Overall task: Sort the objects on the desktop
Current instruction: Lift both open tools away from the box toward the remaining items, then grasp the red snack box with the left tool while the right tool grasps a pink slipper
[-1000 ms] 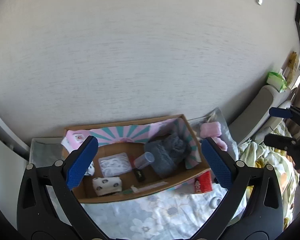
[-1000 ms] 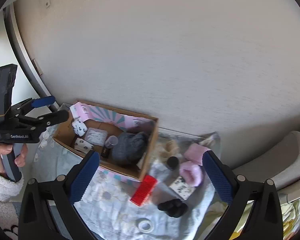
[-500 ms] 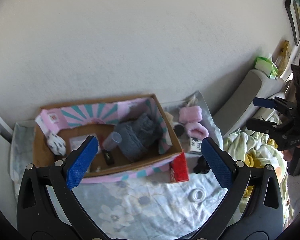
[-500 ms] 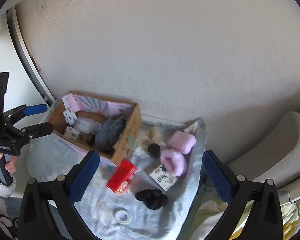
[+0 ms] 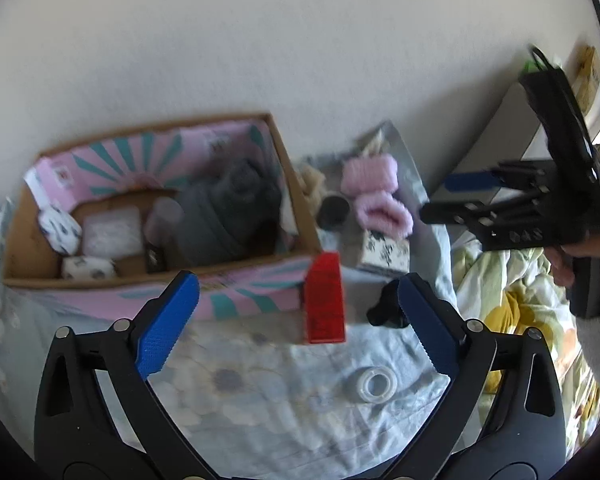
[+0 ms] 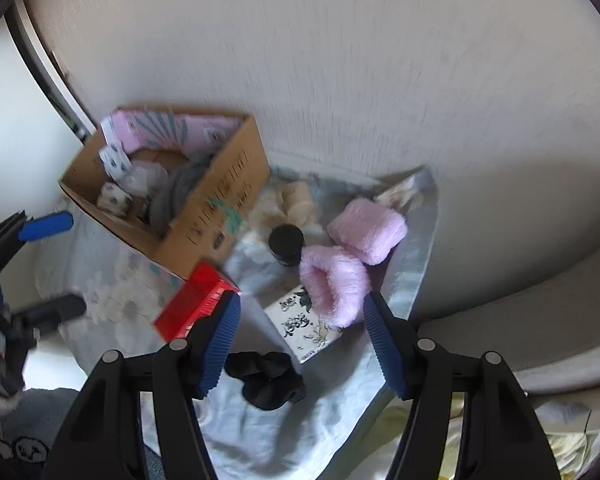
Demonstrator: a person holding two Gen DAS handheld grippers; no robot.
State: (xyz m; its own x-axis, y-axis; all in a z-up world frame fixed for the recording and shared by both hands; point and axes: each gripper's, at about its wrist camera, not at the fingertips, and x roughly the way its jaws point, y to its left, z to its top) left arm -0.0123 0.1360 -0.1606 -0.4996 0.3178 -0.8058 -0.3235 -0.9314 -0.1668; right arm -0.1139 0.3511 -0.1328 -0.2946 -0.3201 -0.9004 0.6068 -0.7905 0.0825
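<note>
A cardboard box (image 5: 286, 184) (image 6: 228, 192) holds a grey cloth (image 5: 224, 212), a clear cup (image 5: 162, 216) and small patterned packs. Beside it on the floral cloth lie a red box (image 5: 325, 298) (image 6: 194, 300), a black bundle (image 5: 386, 312) (image 6: 270, 378), a tape roll (image 5: 374, 384), a white patterned box (image 6: 304, 320), a black jar (image 6: 286, 244) and two pink fluffy slippers (image 6: 334, 288). My left gripper (image 5: 296, 320) is open above the red box and tape roll. My right gripper (image 6: 302, 338) is open above the white patterned box and black bundle.
A beige fluffy item (image 6: 296, 200) lies between the box and the wall (image 6: 340, 60). A grey chair back (image 6: 520, 280) stands to the right. Yellow-green bedding (image 5: 500, 280) lies right of the cloth-covered surface (image 5: 260, 380).
Both grippers have moved right and lower, closer to the loose objects beside the cardboard box. Both stayed open and empty.
</note>
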